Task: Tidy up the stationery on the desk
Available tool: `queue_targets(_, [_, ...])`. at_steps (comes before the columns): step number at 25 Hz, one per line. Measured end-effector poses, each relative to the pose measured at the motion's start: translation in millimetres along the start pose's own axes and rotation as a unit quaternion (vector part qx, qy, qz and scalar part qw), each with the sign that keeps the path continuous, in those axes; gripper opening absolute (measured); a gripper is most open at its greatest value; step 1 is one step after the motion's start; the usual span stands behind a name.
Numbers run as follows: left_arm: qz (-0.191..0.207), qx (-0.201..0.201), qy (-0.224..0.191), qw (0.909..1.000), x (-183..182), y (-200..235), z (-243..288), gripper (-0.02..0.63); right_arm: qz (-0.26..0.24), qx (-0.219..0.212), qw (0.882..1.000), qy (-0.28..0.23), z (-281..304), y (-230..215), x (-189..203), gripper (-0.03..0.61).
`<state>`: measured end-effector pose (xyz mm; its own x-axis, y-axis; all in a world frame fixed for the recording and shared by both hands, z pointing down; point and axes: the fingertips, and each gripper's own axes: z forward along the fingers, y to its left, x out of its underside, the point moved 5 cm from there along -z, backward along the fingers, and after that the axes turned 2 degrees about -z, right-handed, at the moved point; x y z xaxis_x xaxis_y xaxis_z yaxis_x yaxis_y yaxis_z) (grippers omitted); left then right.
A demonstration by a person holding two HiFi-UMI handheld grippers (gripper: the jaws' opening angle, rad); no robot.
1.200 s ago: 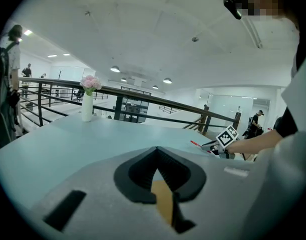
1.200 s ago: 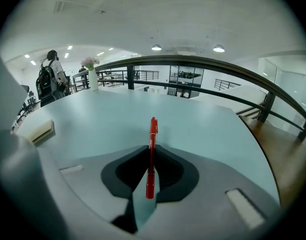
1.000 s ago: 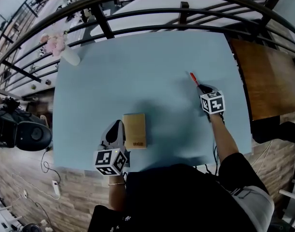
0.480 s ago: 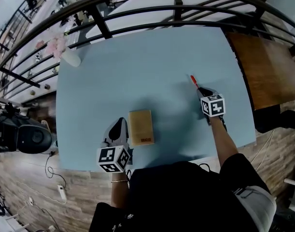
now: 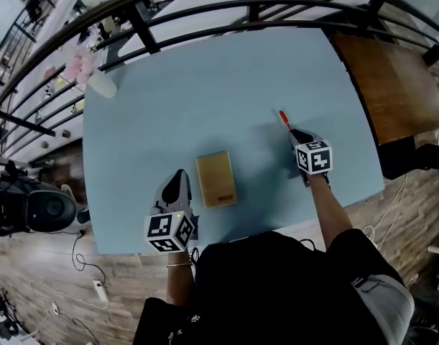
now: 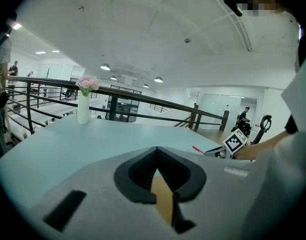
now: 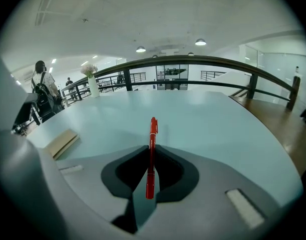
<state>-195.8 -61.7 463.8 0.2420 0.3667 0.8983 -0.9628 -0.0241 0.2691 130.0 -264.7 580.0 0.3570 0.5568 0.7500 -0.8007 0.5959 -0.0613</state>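
Red pen [image 7: 153, 129] in right tool [image 7: 150, 156]; left tool [image 6: 157, 156] seemingly closed.

The person [image 5: 276, 300] wears a black short-sleeved top [image 5: 233, 279].

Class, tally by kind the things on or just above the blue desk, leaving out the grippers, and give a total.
Red pens: 1, held in the right gripper
Tan notebooks: 1
White vases with pink flowers: 1
Total: 3
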Motion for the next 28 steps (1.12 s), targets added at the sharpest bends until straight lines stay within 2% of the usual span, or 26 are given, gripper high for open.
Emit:
queue_targets(13, [0.010,0.037,0.007,0.9992,3,22,-15,-0.003,0.059,0.015,0.998,-0.013,-23,56,25,0.051])
queue_targets(28, [0.023,0.066,0.018,0.9974,7,40,-16,-0.003,0.118,0.012,0.993,-0.019,-33,112,45,0.051])
